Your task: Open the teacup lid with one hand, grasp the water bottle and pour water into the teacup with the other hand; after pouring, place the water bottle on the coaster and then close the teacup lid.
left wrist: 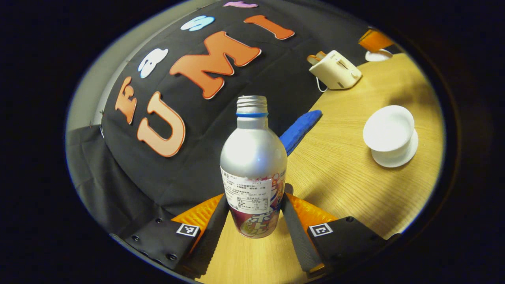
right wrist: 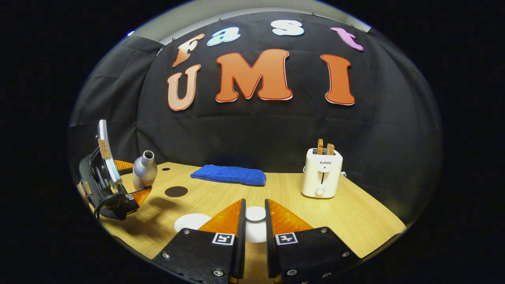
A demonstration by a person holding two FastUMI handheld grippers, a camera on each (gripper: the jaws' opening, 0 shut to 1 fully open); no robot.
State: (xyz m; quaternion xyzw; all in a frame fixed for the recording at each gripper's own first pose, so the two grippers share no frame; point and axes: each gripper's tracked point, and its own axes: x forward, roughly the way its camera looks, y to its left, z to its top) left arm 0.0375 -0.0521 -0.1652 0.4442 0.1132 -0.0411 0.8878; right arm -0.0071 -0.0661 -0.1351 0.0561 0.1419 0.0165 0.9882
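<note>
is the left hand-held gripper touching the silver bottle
Touching. In the left gripper view both fingers of the left hand-held gripper press against the labelled lower sides of the silver metal water bottle, with no gap on either side.

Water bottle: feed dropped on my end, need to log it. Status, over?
Left hand-held gripper shut on water bottle, uncapped, upright. Right hand-held gripper holds white teacup lid. Teacup open on its saucer. Nothing in the way.

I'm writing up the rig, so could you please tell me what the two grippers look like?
Each gripper has black screwed plates carrying square black-and-white tags, with ridged orange panels alongside two long fingers. Seen from the right gripper view, the left one carries black cables.
</note>
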